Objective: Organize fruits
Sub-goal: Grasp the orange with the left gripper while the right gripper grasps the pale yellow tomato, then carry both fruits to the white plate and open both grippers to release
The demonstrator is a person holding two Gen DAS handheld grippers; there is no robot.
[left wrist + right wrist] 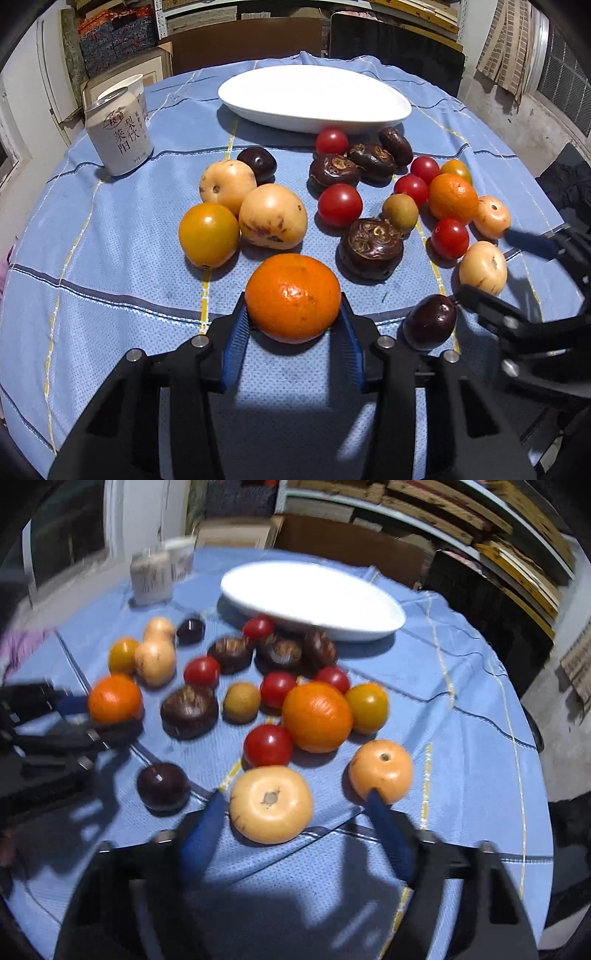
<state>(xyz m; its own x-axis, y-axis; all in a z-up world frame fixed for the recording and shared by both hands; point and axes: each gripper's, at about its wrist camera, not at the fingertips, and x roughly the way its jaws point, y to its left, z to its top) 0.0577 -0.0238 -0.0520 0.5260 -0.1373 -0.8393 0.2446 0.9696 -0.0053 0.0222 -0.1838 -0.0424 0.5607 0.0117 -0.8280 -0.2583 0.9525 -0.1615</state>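
In the left wrist view, my left gripper (293,300) has its blue pads pressed on both sides of a small orange (293,288) that rests on the blue cloth. From the right wrist view the same orange (115,699) sits between those fingers at the far left. My right gripper (295,794) stands open around a pale yellow round fruit (271,805), with a gap left on the fruit's right side. This fruit (483,267) also shows at the right edge of the left wrist view. A white oval plate (369,123) lies at the back with nothing on it.
Several cherry tomatoes, dark water chestnuts, a second orange (452,199), a yellow tomato (208,234) and pale fruits lie spread over the cloth. A dark plum (430,321) sits between the two grippers. A drink can (120,136) stands at the back left.
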